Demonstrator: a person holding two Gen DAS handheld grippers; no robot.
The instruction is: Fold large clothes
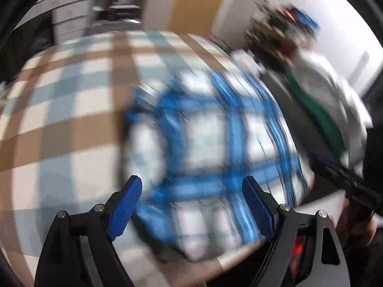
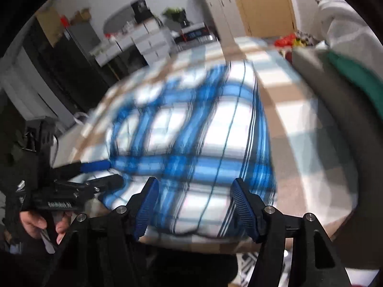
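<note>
The blue and white checked garment (image 2: 191, 148) lies folded into a thick bundle on the worktop (image 2: 311, 124), which is covered with a cloth of brown, pale blue and white squares. In the right wrist view the bundle fills the middle of the picture, and its near edge lies close to the near edge of the worktop.

The right tongs (image 2: 195, 206) are apart, with the garment seen between the blue pads but not pressed by them. The left tongs (image 1: 191, 205) are also wide apart above the bundle and hold nothing. In the right wrist view the left tongs come in from 9 o'clock, carried by a hand (image 2: 36, 222); their tips are at the left edge of the garment. On the black body there is white writing, too blurred to read for sure.

At 2 o'clock lies a pile of other clothes (image 2: 347, 55), white, grey and green.
</note>
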